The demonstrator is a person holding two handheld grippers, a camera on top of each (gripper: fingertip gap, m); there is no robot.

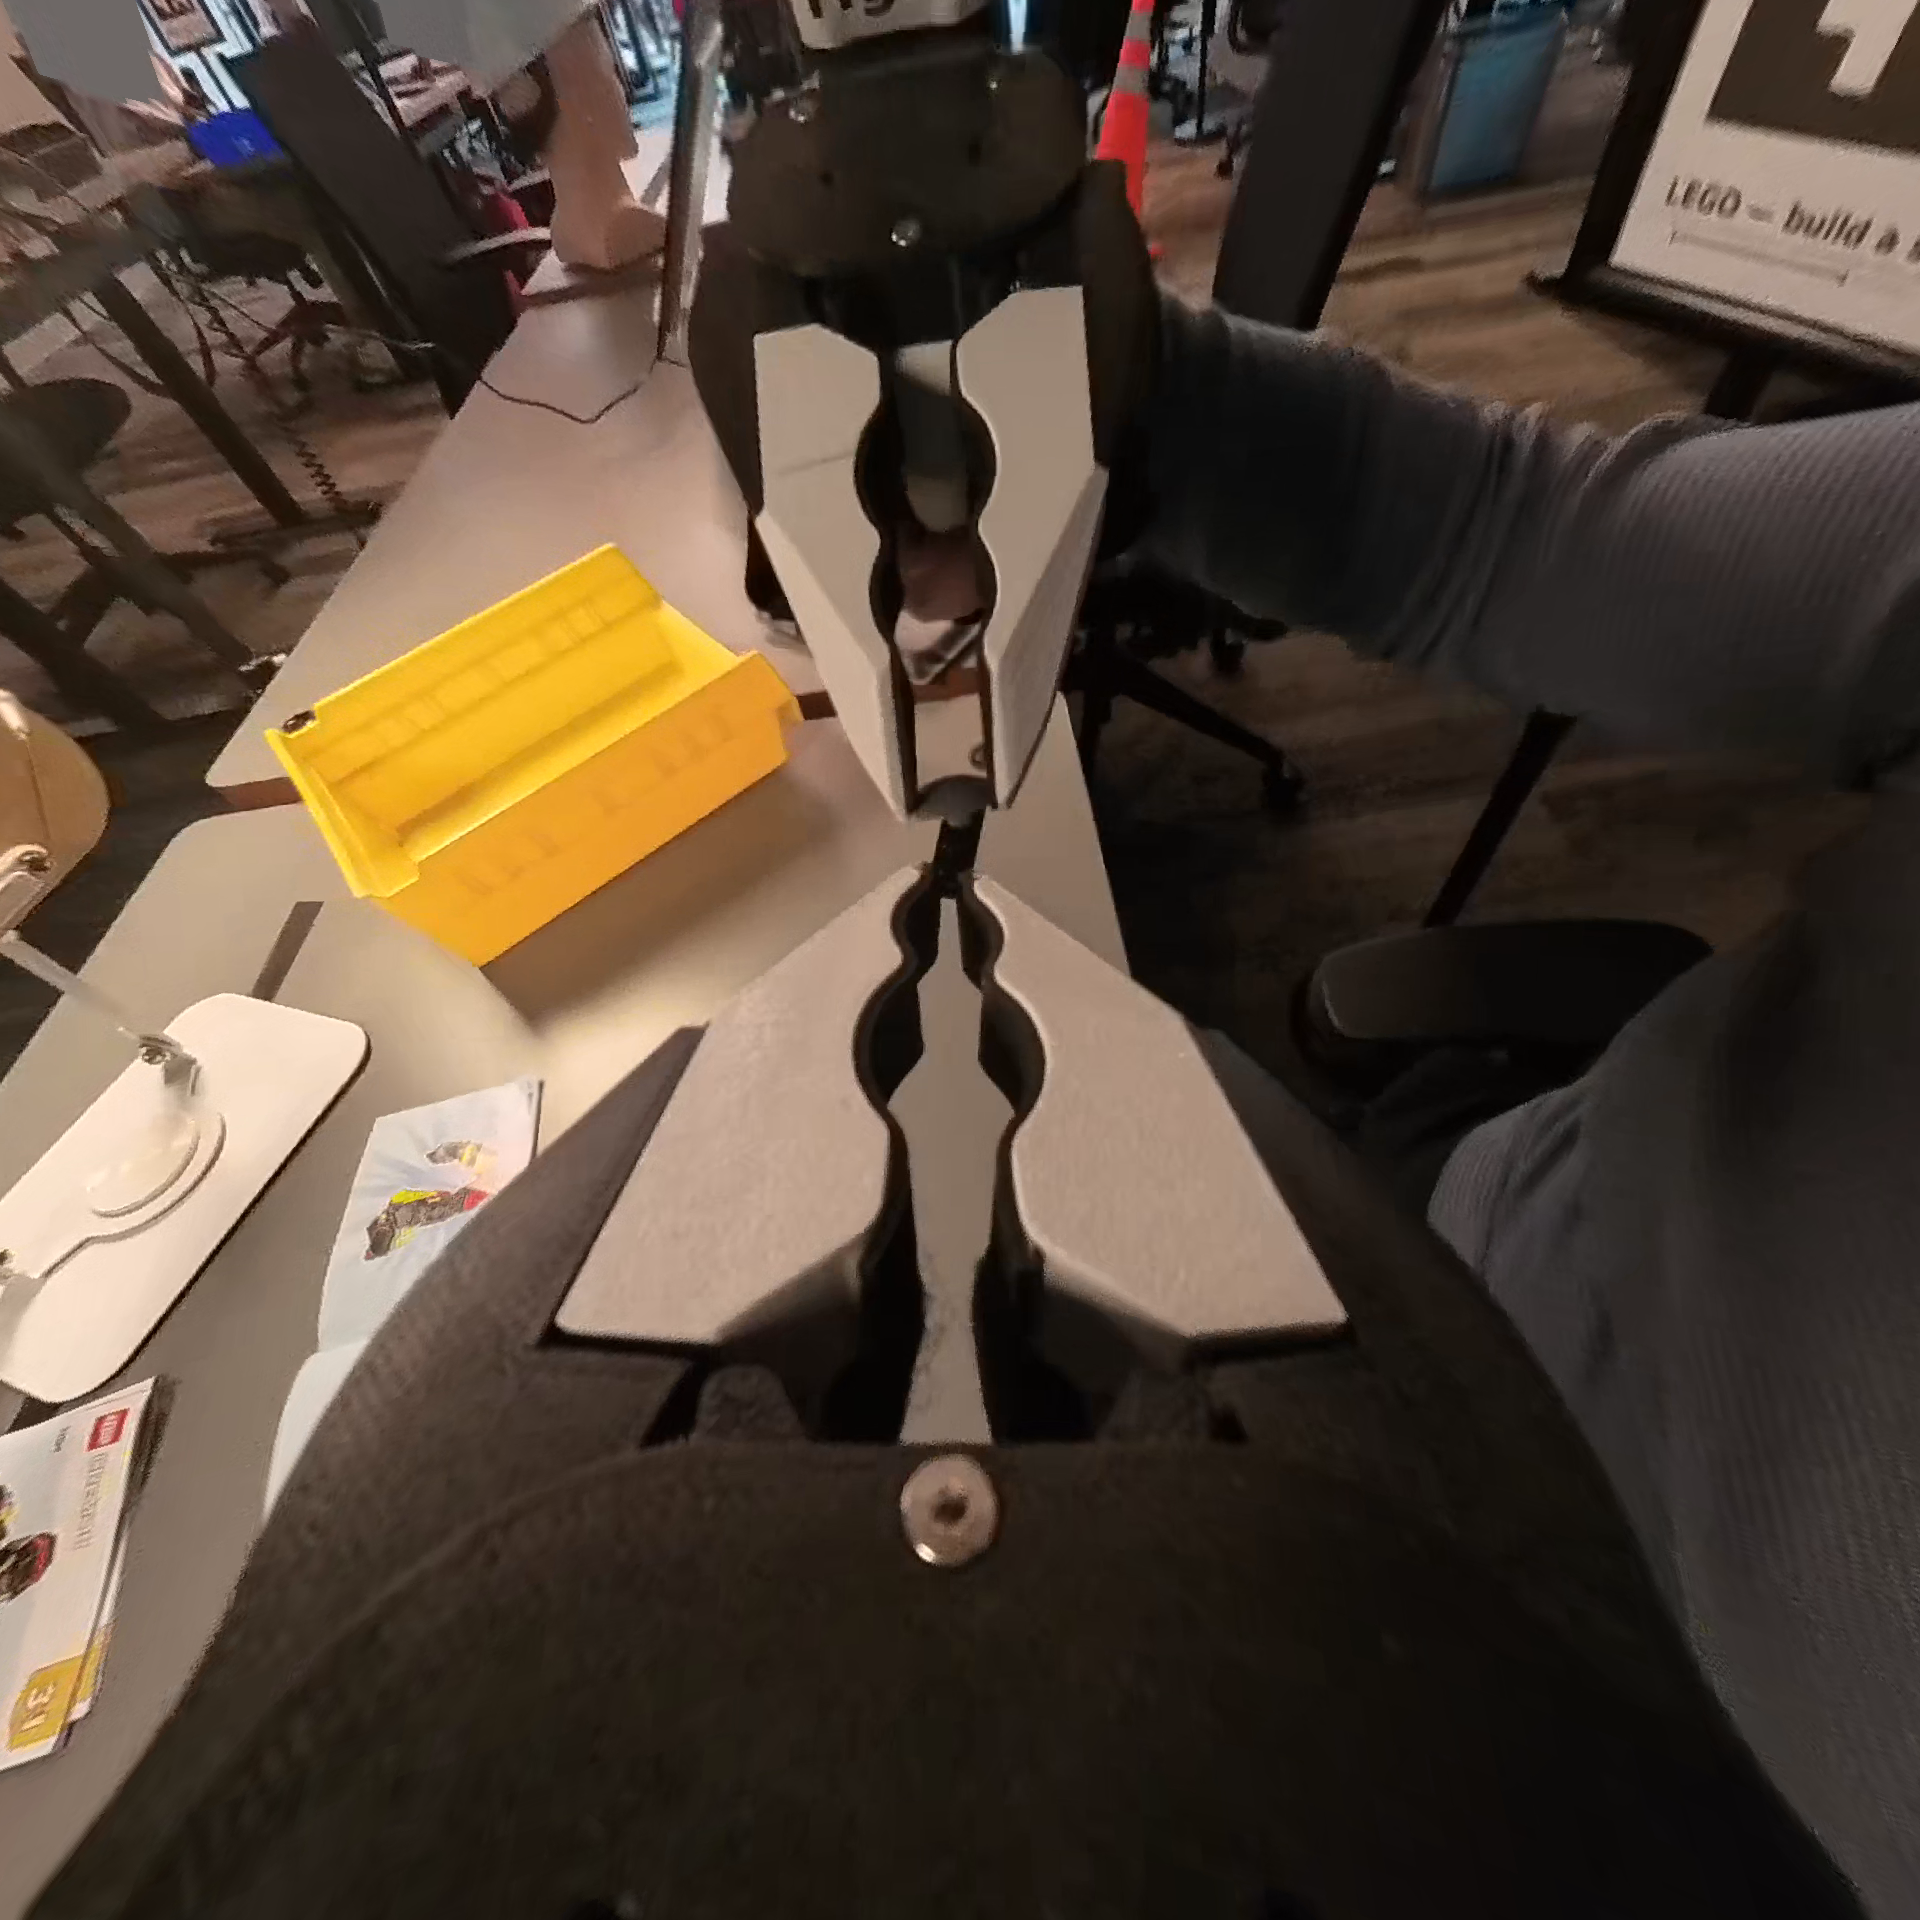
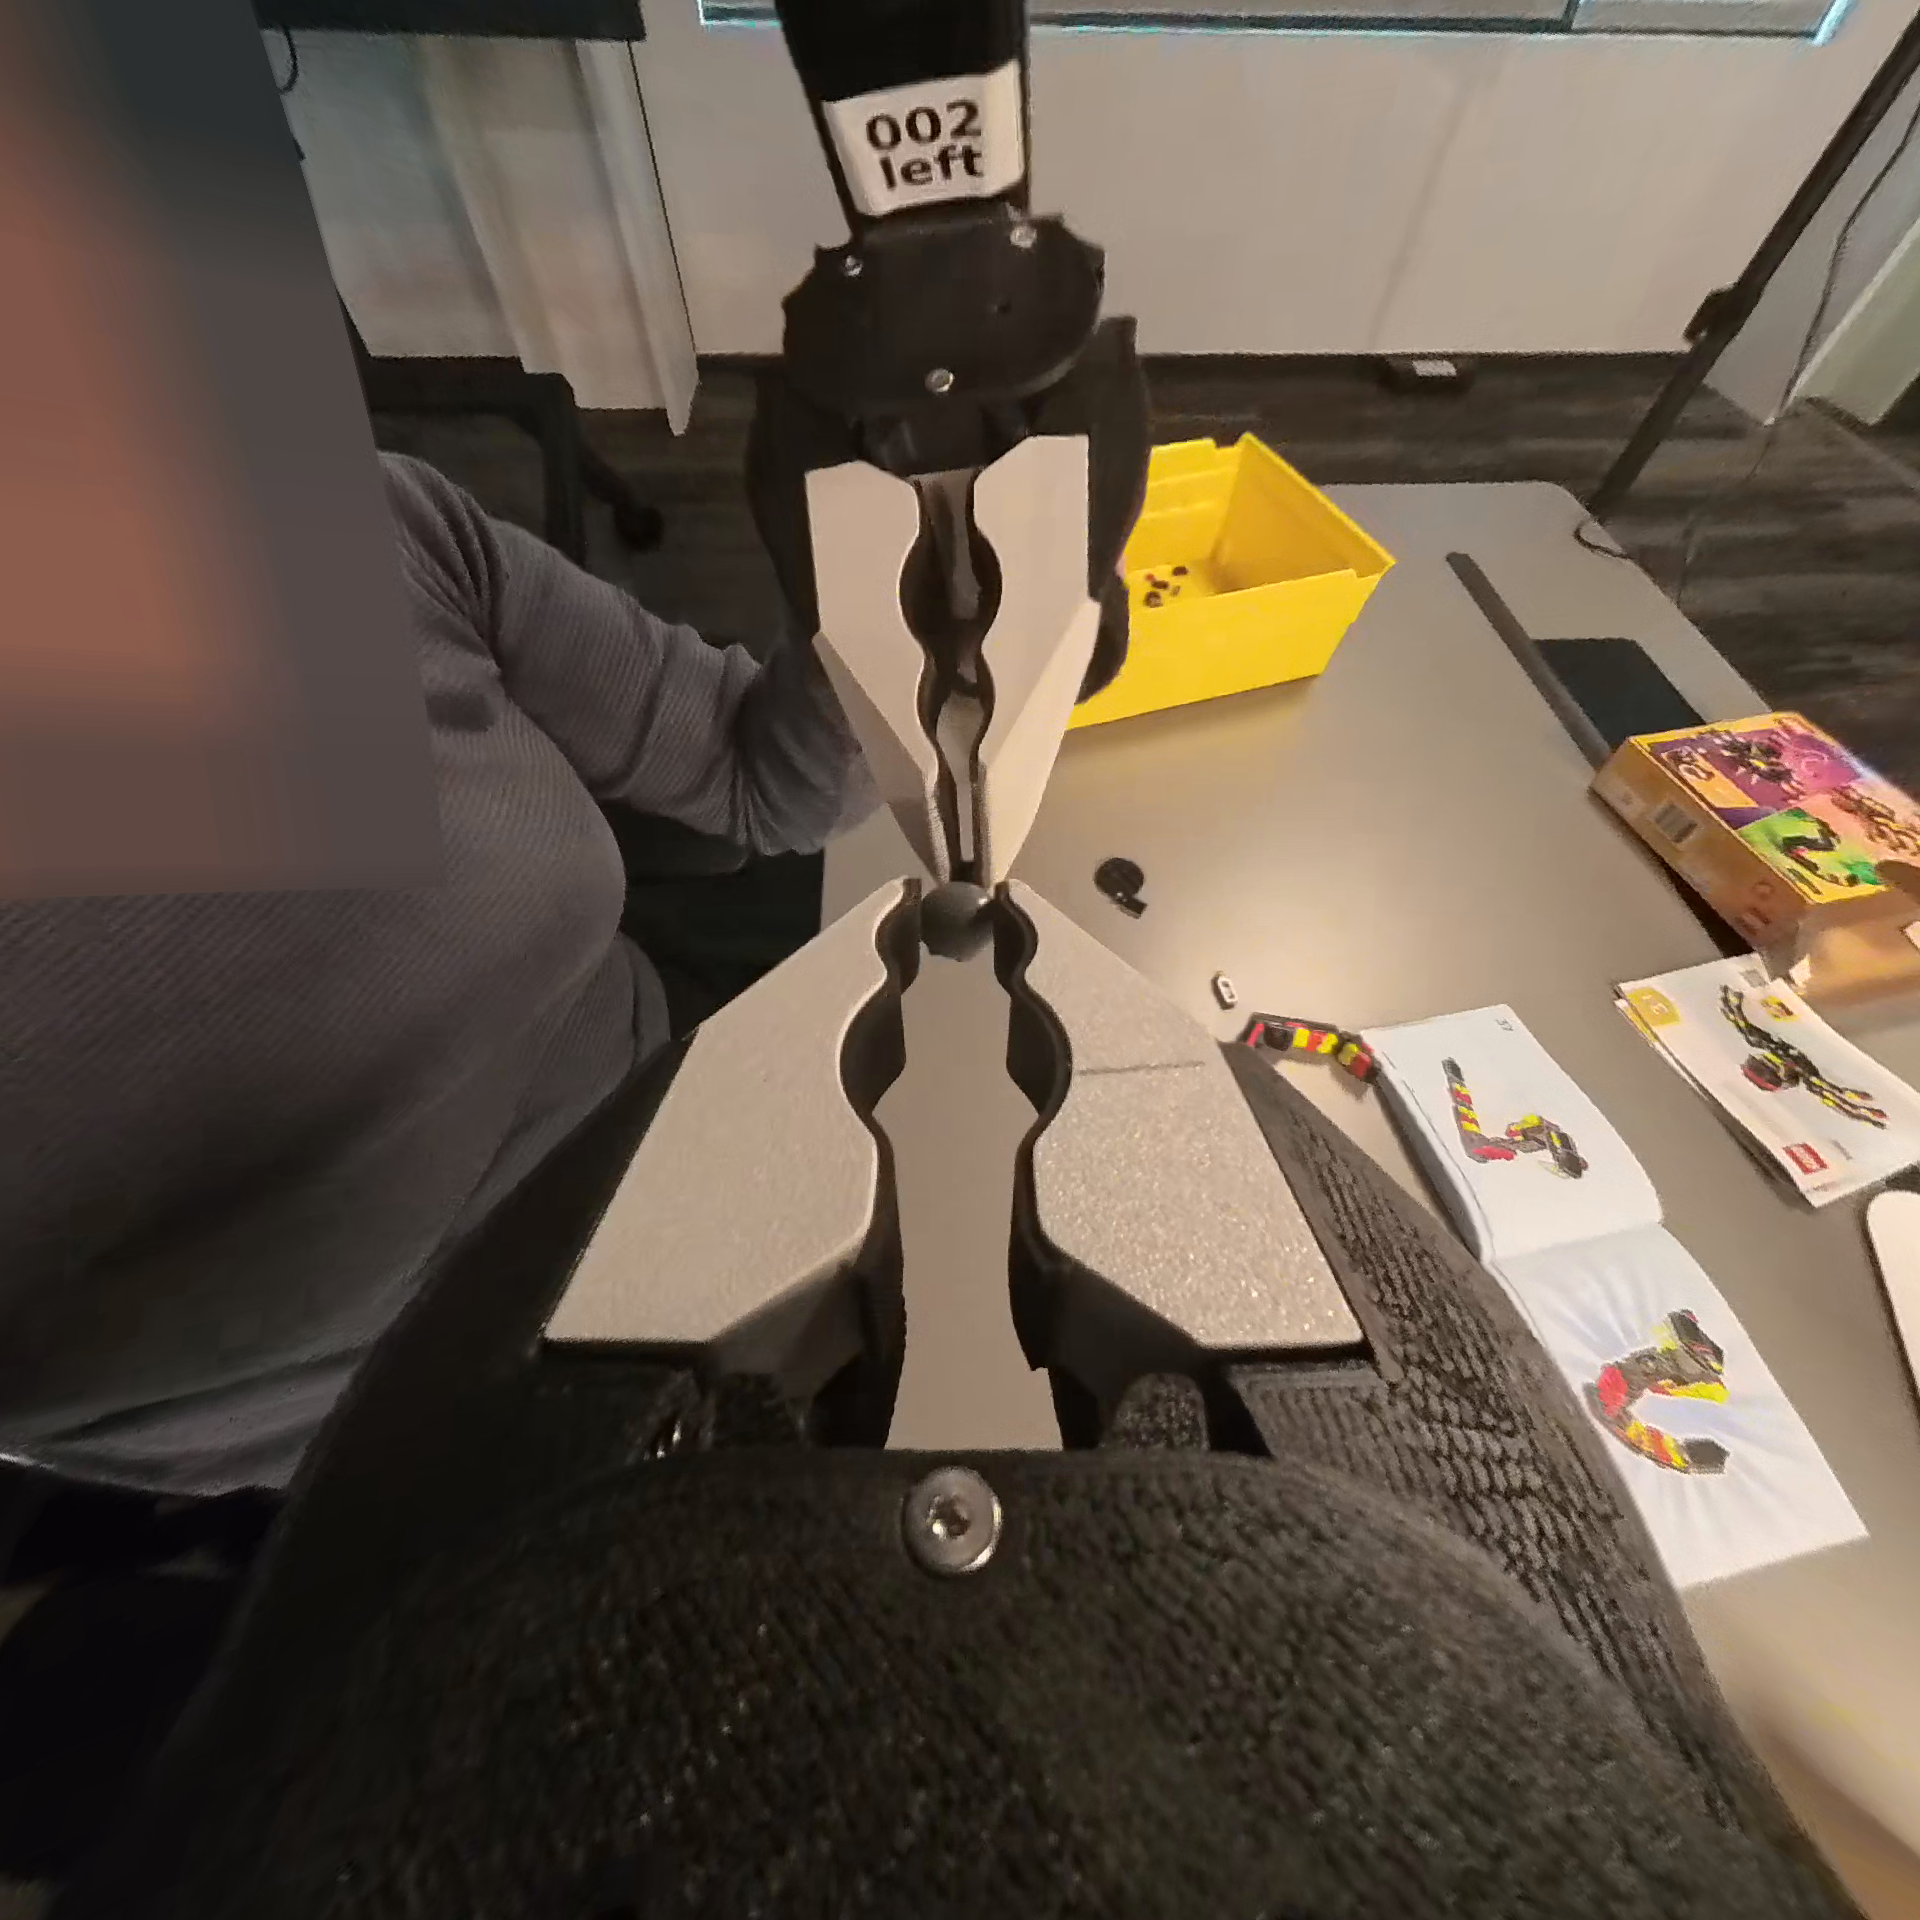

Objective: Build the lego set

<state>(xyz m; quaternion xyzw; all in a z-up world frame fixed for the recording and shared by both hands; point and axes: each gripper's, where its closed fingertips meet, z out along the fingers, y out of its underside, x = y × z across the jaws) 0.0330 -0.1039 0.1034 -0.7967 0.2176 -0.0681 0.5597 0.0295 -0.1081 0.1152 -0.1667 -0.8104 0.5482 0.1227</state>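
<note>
Your left tongs (image 1: 951, 883) pinch a thin black piece (image 1: 951, 847); your right tongs (image 2: 956, 914) clench a black ball piece (image 2: 954, 920). Misaligned pushing could pop either loose onto the table (image 2: 1351, 852).

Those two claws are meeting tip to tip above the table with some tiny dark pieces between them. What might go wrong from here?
1. The right gripper pinches a small round dark piece only at its very tips; being round, it may squirt out.
2. The left gripper holds a thin black part just as narrowly; a slightly misaligned push may twist it loose.
3. Both are held near the table's edge, so a dropped piece may fall to the floor.
</note>
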